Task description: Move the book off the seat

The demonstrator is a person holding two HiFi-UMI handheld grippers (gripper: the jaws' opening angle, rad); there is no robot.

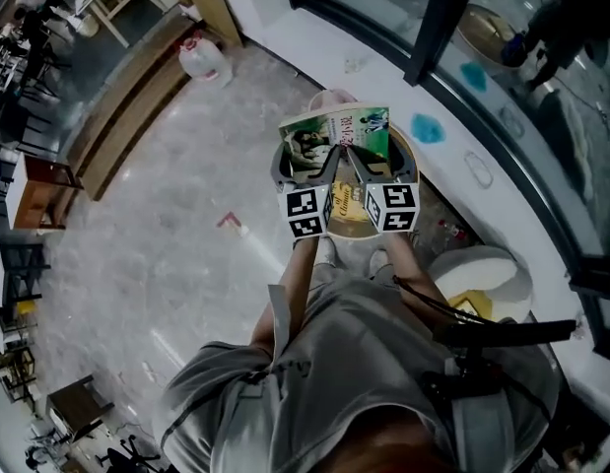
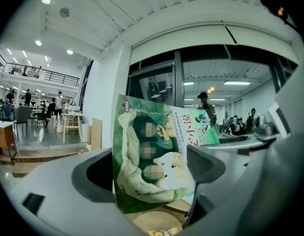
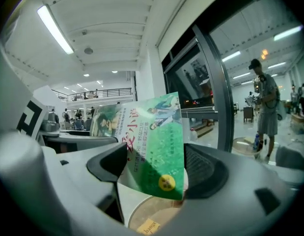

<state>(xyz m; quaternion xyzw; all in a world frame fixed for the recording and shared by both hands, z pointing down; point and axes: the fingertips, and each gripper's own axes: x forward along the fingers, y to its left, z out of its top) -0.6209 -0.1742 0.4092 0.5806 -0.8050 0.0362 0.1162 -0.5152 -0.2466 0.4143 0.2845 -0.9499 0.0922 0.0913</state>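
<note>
Book (image 1: 336, 138) first, from the head view: it is up in the air, open like a tent, above the far part of the round seat (image 1: 356, 229) and not yet clear of its rim. My left gripper (image 1: 306, 161) and right gripper (image 1: 375, 166) stand close side by side, each on one half of it. Bare floor (image 1: 186, 264) lies to the left, a window wall to the right.

Left gripper view: one cover faces me upright and fills the gap between my jaws, which stand wide with a pad at each side of it. I judge that a hold, but a light one, on paper that can bow. The seat's wooden top (image 2: 154, 224) shows below the lower edge, apart from it.

Right gripper view: the green cover (image 3: 156, 146) stands the same way between wide jaws, its right edge against the ribbed pad, and the seat (image 3: 147, 213) lies beneath.

To do this well, I would:
- carry both hands together, at one height and one spacing, so the spine neither tears nor sags;
- squeeze no harder, since the covers would buckle;
- go sideways past the rim before lowering;
- loosen both holds only once the book rests on something.
</note>
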